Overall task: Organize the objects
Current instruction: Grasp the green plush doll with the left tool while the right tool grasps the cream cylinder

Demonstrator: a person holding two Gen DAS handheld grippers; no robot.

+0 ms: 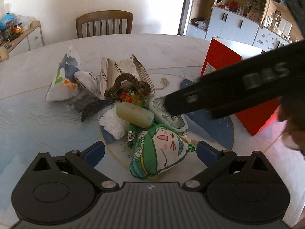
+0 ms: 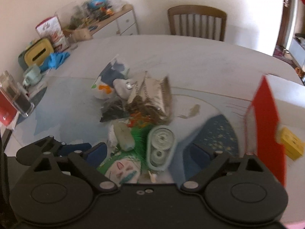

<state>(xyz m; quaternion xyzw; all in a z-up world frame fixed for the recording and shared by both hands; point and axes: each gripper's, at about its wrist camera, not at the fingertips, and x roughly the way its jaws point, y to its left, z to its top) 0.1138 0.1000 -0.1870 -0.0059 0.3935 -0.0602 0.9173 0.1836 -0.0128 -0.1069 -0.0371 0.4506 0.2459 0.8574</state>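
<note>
A heap of small items lies mid-table. My left gripper (image 1: 150,151) is open, its blue pads either side of a green plush with a cartoon face (image 1: 162,152), not pressing it. My right gripper (image 2: 150,152) is open too, and a pale green tape dispenser (image 2: 161,148) lies between its fingers. In the left wrist view the right gripper's black finger (image 1: 219,93) reaches in from the right, its tip over the dispenser (image 1: 180,123). Beside that lie a pale oblong stone (image 1: 135,115), a white fluffy lump (image 1: 112,124) and a brown braided cord (image 1: 129,84).
Behind the heap lie a silver foil packet (image 1: 118,70), a white-and-blue pouch (image 1: 64,76) and a black mesh bag (image 1: 89,105). A red box (image 1: 221,57) stands open at the right with a yellow carton (image 2: 291,145) inside. A wooden chair (image 1: 104,22) stands at the far edge.
</note>
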